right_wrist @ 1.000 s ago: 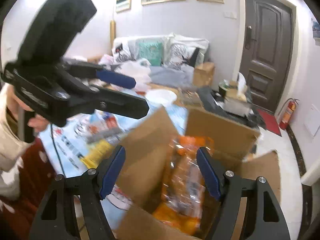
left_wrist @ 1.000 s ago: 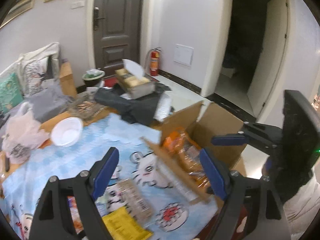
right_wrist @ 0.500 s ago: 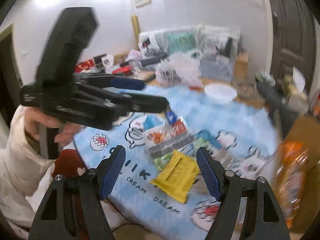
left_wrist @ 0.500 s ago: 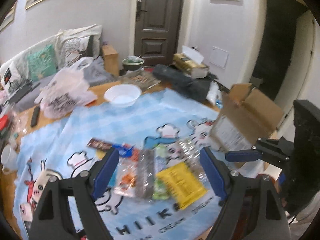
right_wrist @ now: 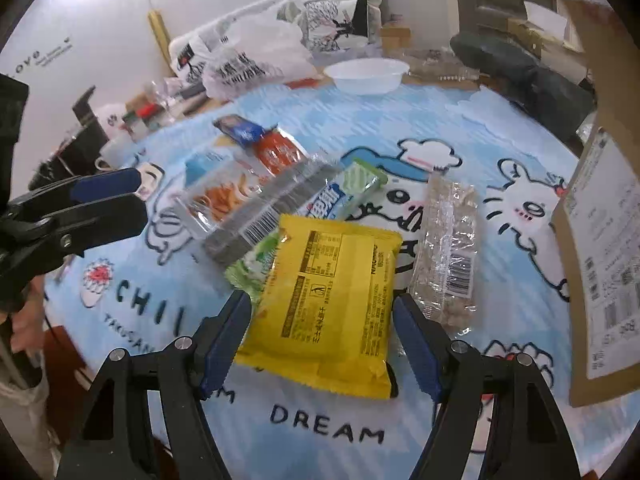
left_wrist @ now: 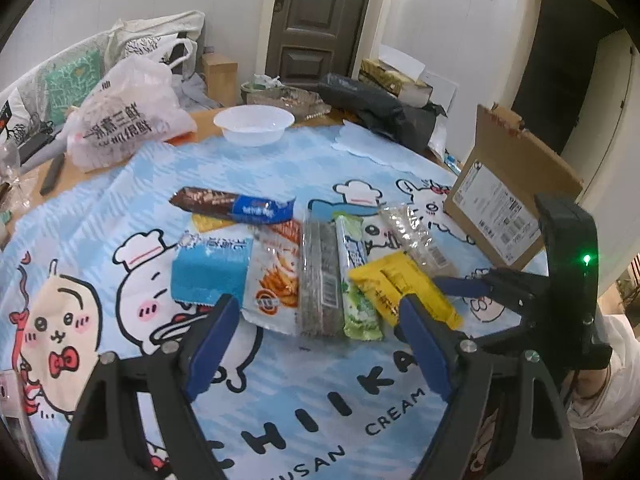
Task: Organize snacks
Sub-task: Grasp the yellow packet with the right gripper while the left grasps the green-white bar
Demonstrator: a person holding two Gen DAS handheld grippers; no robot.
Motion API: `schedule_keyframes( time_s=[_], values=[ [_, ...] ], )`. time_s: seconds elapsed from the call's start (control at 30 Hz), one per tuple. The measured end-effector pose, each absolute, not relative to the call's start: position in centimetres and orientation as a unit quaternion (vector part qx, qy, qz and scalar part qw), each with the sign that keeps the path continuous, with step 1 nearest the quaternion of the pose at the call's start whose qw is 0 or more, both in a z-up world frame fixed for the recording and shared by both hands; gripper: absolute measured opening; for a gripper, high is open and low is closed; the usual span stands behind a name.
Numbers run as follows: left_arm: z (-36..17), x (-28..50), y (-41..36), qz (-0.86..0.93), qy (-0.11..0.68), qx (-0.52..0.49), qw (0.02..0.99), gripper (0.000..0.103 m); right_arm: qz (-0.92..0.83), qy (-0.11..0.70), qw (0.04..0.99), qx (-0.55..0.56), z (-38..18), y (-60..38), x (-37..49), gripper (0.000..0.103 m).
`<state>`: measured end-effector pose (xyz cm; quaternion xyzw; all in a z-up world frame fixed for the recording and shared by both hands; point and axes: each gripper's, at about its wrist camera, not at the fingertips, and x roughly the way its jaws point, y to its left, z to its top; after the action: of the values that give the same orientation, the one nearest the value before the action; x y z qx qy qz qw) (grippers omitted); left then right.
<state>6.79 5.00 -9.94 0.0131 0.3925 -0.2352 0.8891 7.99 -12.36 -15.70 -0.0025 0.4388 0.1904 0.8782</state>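
Claws (left_wrist: 312, 322) (right_wrist: 322, 320) both open, empty; yellow packet's (right_wrist: 334, 300) print legible only from right wrist.

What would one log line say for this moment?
left gripper: open, empty | right gripper: open, over flat yellow snack packet | brown cardboard box: open, on table's right
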Motion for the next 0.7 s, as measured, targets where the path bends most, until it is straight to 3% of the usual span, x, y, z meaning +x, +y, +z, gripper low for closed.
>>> schedule_keyframes(
  time_s=[0.13,0.3,0.7],
  values=[
    [-10.5,7.1,4.6,-0.237,0.399,0.017,0.886,0.072,0.18,0.435,0.882,-0.012,-15.9,-11.7,8.4,0.07],
    [-10.9,7.3,4.2,-0.241,0.408,0.021,0.88,0.056,0.176,0.429,0.886,-0.017,-15.9,-11.5,8.7,0.067],
    [-13.1,10.0,-2.5,-0.258,0.447,0.065,0.854,0.054,0.133,0.389,0.911,-0.032,-13.9,-14.8,7.0,0.067]
  ],
)
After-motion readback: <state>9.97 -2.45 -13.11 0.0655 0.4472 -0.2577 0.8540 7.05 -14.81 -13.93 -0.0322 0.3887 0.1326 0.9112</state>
